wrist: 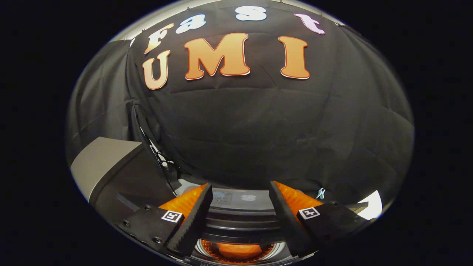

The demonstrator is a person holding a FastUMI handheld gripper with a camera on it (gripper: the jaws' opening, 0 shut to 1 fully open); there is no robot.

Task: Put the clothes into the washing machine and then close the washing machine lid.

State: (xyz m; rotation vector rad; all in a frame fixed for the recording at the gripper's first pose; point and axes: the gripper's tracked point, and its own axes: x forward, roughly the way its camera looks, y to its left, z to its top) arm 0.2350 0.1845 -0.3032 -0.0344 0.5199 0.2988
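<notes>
My gripper is open, with nothing between its fingers. It hovers over the top of a small washing machine, whose grey back panel lies just ahead of the fingertips. Below and between the fingers the round drum opening shows, and an orange piece of clothing lies down inside it. The lower part of the drum is hidden. I cannot tell where the machine's lid stands.
A grey flat slab rises at an angle beyond the left finger. The black booth cloth hangs close behind the machine. A small light-blue clip sits on the cloth past the right finger, and a white patch shows further right.
</notes>
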